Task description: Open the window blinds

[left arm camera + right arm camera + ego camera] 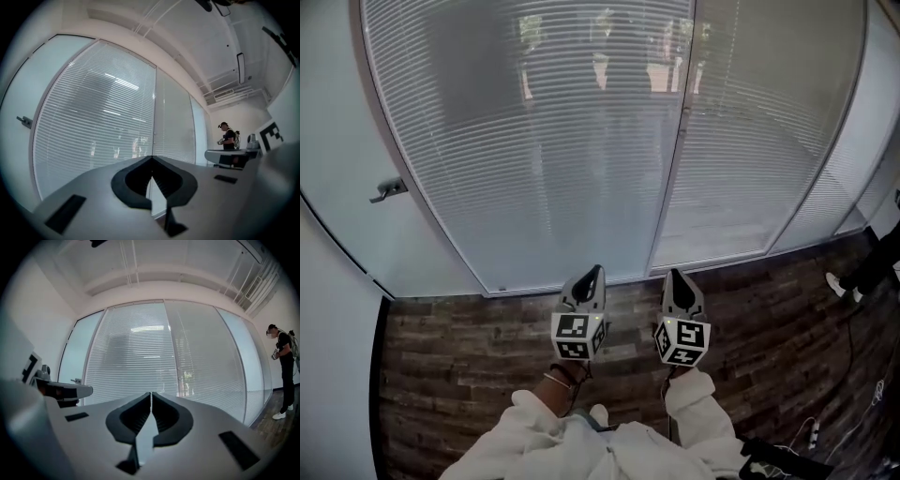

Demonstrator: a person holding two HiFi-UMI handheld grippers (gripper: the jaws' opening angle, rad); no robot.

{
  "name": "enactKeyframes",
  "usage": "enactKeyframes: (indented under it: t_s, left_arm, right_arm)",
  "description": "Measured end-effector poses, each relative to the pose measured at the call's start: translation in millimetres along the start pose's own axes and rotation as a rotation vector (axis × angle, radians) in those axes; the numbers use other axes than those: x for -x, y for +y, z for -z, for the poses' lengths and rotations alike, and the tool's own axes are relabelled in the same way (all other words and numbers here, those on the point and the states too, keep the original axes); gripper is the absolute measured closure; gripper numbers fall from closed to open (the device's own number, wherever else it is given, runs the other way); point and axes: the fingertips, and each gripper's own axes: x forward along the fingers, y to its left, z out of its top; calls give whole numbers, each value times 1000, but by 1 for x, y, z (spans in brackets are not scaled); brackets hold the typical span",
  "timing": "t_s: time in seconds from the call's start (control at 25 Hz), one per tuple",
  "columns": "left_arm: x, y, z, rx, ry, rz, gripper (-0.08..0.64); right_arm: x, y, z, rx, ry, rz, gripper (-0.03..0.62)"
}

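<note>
While its slats lie turned close together, the white horizontal-slat window blinds fill the glazed wall straight ahead, letting only dim shapes show through. A thin grey metal upright splits the wall into a wide left panel and a narrower right one. To the left stands a pale frosted-glass door with a small grey lever handle. Dark wood-plank flooring runs from the foot of the wall back to the white sleeves at the bottom of the head view. At the far right, another person in dark clothes stands on that floor, well apart from the blinds, and thin cables lie at the lower right. Nothing stands between the grippers and the glass.

The left gripper and the right gripper are held level, side by side, and point at the lower part of the blinds without touching it. Each has its jaws pressed together with nothing between them. The upright lines up between the two grippers.
</note>
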Motion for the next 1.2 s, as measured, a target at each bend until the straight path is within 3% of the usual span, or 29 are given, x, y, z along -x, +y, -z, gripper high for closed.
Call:
enactKeyframes:
  t_s: [0.32,0.68,1.04,1.2]
  left_arm:
    - [-98,46,-2,19,-2,-8,558]
    - [-225,77,20,30,32,-48,558]
    - [-394,93,6,29,-9,-103,558]
    - [-438,99,-5,27,-23,-109,558]
  right_arm:
    - [-98,-30,17,-17,24,42,574]
    - [-235,-87,30,-11,29,21,574]
    - [-408,-181,2,-3,-25,-29,574]
    - [-464,-217,-32,105,-61,1,566]
